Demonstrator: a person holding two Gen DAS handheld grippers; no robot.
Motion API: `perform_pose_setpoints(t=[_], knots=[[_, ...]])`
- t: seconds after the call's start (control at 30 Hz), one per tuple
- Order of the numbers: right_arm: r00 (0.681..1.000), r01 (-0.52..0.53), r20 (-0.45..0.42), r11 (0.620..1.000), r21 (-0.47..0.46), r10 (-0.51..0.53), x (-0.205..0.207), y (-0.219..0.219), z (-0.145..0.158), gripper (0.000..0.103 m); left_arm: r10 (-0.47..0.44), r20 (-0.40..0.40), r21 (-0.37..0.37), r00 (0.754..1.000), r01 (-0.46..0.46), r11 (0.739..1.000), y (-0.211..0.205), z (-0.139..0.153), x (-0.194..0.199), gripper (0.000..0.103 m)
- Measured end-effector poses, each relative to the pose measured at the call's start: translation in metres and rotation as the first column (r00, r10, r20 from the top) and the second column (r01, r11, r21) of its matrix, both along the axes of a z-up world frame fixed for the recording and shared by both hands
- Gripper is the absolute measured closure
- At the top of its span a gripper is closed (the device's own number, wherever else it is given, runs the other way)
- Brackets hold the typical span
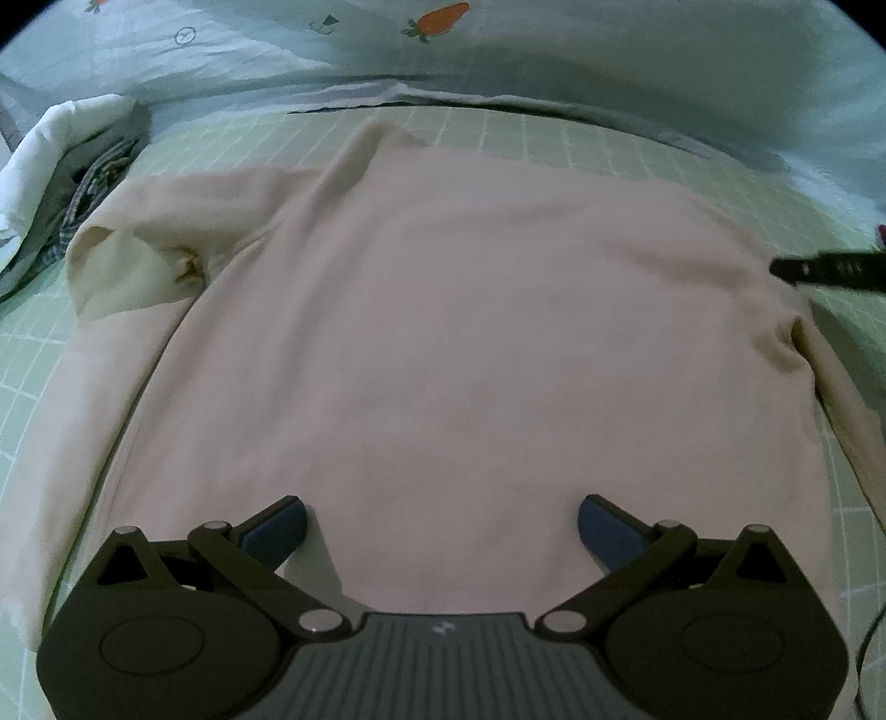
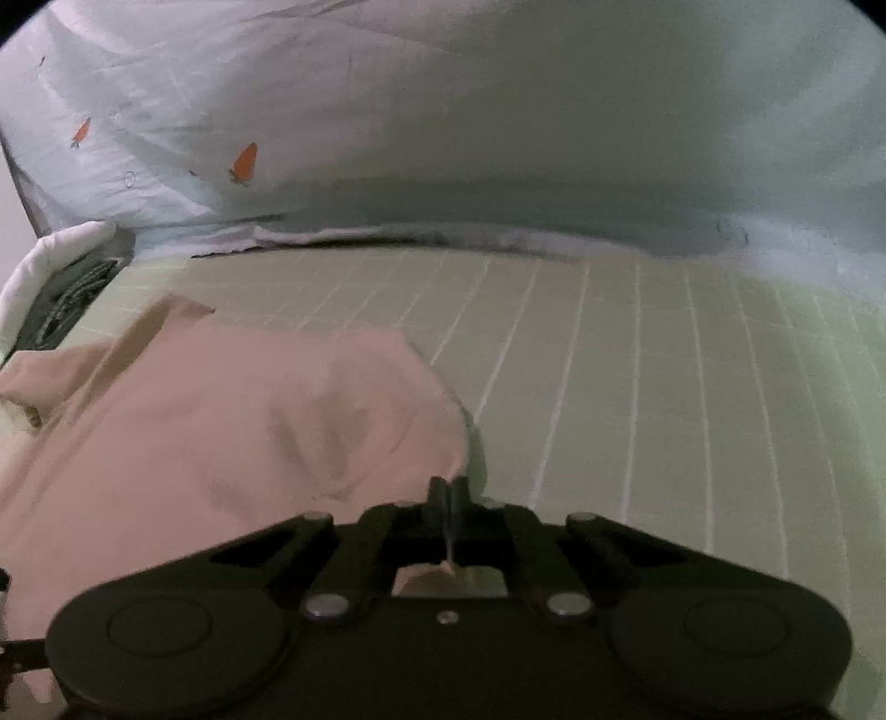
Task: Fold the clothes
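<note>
A pale pink garment (image 1: 443, 332) lies spread flat on a green gridded mat (image 1: 554, 138), one sleeve folded across at the left. My left gripper (image 1: 441, 526) hovers over its near part, wide open with nothing between the blue pads. My right gripper (image 2: 447, 490) is shut on the right edge of the same garment (image 2: 221, 432), and a ridge of cloth is pulled up toward its tips. From the left wrist view the right gripper's tip (image 1: 786, 270) shows as a dark bar at the garment's right edge.
A light blue sheet with carrot prints (image 1: 437, 22) rises behind the mat (image 2: 637, 360). A white bag holding dark patterned cloth (image 1: 83, 183) sits at the far left. Bare green mat stretches to the right of the garment.
</note>
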State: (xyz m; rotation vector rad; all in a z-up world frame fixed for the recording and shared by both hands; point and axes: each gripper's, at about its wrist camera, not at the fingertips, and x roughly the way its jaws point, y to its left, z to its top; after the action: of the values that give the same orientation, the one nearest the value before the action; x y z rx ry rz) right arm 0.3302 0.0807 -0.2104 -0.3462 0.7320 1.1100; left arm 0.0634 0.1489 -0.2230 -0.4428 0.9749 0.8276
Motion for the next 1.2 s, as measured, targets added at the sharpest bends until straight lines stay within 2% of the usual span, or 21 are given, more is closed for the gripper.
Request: perform_pose_setpoints(t=[0.07, 0.17, 0.23, 0.27, 0.3, 0.33, 0.37, 0.43, 0.5, 0.53, 0.67, 0.73, 0.83, 0.93, 1.0, 1.13, 1.2], knots=[[0.997, 0.008, 0.072, 1.0, -0.001, -0.008, 0.006, 0.01, 0.005, 0.102, -0.005, 0.0, 0.0, 1.0, 0.005, 1.0, 0.001, 0.0, 0.001, 0.0], [0.992, -0.006, 0.127, 1.0, 0.011, 0.005, 0.019, 0.028, 0.008, 0.102, -0.012, 0.0, 0.0, 1.0, 0.012, 1.0, 0.001, -0.001, 0.001, 0.0], [0.983, -0.038, 0.181, 0.999, -0.017, 0.041, 0.016, 0.039, 0.003, 0.101, -0.016, 0.0, -0.001, 1.0, 0.016, 1.0, 0.002, -0.001, 0.002, 0.0], [0.977, -0.019, 0.209, 0.999, -0.05, 0.029, 0.013, 0.041, 0.002, 0.101, -0.019, 0.0, -0.001, 1.0, 0.019, 1.0, 0.002, -0.002, 0.002, 0.0], [0.971, 0.001, 0.237, 0.997, -0.081, 0.018, 0.011, 0.043, 0.0, 0.099, -0.021, 0.0, -0.001, 1.0, 0.021, 1.0, 0.003, -0.002, 0.003, 0.0], [0.966, 0.028, 0.259, 0.995, -0.1, -0.001, 0.008, 0.042, -0.001, 0.085, -0.023, 0.0, -0.001, 1.0, 0.023, 1.0, 0.003, -0.002, 0.003, 0.0], [0.964, 0.073, 0.261, 0.994, -0.083, -0.049, 0.005, 0.032, 0.002, 0.063, -0.025, 0.0, -0.001, 1.0, 0.025, 1.0, 0.003, -0.002, 0.003, 0.0], [0.956, 0.171, 0.249, 0.985, -0.033, -0.157, -0.003, 0.003, 0.009, 0.046, -0.029, 0.0, -0.002, 1.0, 0.029, 1.0, 0.004, -0.003, 0.004, 0.0], [0.949, 0.227, 0.229, 0.973, -0.029, -0.215, -0.017, -0.03, 0.011, 0.035, -0.02, -0.001, -0.006, 1.0, 0.02, 1.0, 0.004, -0.003, 0.004, 0.0], [0.945, 0.254, 0.221, 0.967, -0.033, -0.241, -0.025, -0.049, 0.011, 0.026, -0.013, -0.002, -0.006, 1.0, 0.013, 1.0, 0.004, -0.003, 0.005, 0.0], [0.922, 0.357, 0.2, 0.929, -0.097, -0.333, -0.059, -0.12, 0.004, 0.024, -0.01, -0.016, -0.037, 1.0, 0.009, 0.999, 0.004, 0.0, 0.008, 0.0], [0.904, 0.411, 0.176, 0.904, -0.117, -0.388, -0.074, -0.157, 0.0, 0.021, -0.004, 0.001, -0.061, 1.0, 0.004, 0.998, 0.004, 0.004, 0.005, 0.0], [0.864, 0.503, 0.114, 0.855, -0.126, -0.491, -0.091, -0.209, -0.003, 0.014, 0.049, 0.064, -0.096, 0.997, -0.043, 0.994, 0.0, 0.014, -0.006, 0.0], [0.813, 0.58, 0.026, 0.804, -0.132, -0.582, -0.105, -0.249, -0.005, 0.008, 0.056, 0.111, -0.085, 0.992, -0.046, 0.995, -0.014, 0.026, -0.018, 0.0], [0.816, 0.573, 0.021, 0.804, -0.159, -0.577, -0.116, -0.26, -0.008, 0.001, 0.056, 0.122, -0.062, 0.991, -0.048, 0.997, -0.027, 0.034, -0.026, 0.0], [0.855, 0.512, 0.02, 0.839, -0.185, -0.518, -0.126, -0.266, -0.009, 0.0, 0.071, 0.157, -0.031, 0.985, -0.067, 0.997, -0.056, 0.049, -0.05, 0.0], [0.883, 0.463, 0.016, 0.864, -0.199, -0.47, -0.129, -0.265, -0.009, 0.0, 0.098, 0.138, -0.02, 0.985, -0.096, 0.995, -0.071, 0.053, -0.067, 0.0]])
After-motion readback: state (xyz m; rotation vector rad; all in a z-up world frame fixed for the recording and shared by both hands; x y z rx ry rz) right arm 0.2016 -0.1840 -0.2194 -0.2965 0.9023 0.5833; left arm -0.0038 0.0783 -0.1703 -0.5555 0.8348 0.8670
